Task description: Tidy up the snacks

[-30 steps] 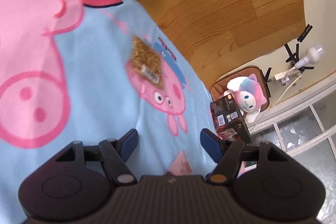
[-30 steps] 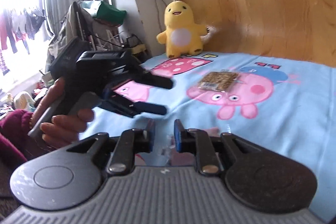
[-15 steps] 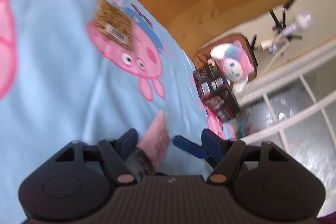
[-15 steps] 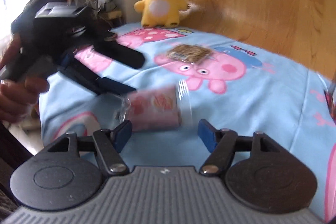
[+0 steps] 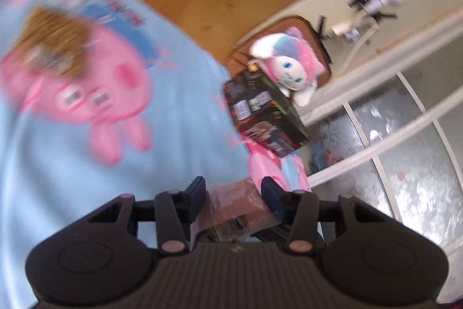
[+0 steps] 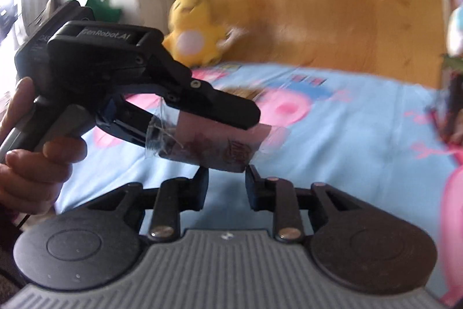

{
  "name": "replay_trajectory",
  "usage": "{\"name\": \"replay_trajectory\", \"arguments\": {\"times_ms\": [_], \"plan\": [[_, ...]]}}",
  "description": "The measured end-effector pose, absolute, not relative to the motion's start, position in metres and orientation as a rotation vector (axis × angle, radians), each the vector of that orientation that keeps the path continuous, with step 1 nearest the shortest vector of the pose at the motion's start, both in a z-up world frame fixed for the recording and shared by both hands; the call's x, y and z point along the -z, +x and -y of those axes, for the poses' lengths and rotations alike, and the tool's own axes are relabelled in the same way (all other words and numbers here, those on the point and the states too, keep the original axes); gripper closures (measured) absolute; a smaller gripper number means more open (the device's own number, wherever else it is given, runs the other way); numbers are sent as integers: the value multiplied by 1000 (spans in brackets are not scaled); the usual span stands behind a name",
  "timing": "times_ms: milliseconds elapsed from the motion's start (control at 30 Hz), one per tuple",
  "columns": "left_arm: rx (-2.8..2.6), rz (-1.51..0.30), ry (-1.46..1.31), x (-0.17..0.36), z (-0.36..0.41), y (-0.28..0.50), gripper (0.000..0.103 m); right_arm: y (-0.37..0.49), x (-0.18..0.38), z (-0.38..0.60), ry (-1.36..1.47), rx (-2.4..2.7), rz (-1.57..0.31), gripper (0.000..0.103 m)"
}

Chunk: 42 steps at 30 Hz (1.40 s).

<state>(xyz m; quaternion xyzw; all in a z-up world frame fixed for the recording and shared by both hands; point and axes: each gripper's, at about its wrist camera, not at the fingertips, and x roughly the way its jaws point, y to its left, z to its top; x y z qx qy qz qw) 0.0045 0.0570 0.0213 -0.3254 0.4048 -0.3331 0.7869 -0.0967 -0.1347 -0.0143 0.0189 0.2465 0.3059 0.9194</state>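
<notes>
1. Between the left gripper's [image 5: 233, 193] jaws sits the pink snack packet [image 6: 214, 142] — they have just closed on it, lifting it off the blue blanket [image 5: 179, 112].
2. Below it, the right gripper [image 6: 226, 174] has just narrowed — its jaws are apart and empty, handover done.
3. At ten o'clock lies the brown snack [image 5: 55, 48], probably next.

brown snack packet [image 5: 52, 42] motion-blurred, yellow plush [image 6: 194, 31] smeared

Left hand-held gripper [image 6: 251, 132]: matte black body, white "GenRobot.AI" lettering on top, small screws along the linkage, grey handle, blue finger pads [image 5: 198, 191]. Right hand-held gripper [image 6: 226, 184]: black linkage arms, ribbed grey housing, round black caps, metal pivot pins. Dark red sleeve at the left hand [image 6: 31, 161].
</notes>
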Motion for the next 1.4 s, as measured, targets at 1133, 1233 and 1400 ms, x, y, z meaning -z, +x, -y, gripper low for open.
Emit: {"name": "replay_trajectory", "arguments": {"times_ms": [1133, 1233, 1400], "plan": [[238, -602, -645, -57, -182, 48, 53, 7, -41, 224, 274, -464, -468, 63], [210, -629, -694, -38, -204, 45, 48, 27, -21, 177, 309, -584, -598, 63], [269, -708, -765, -3, -207, 56, 48, 56, 11, 115, 413, -695, -804, 64]]}}
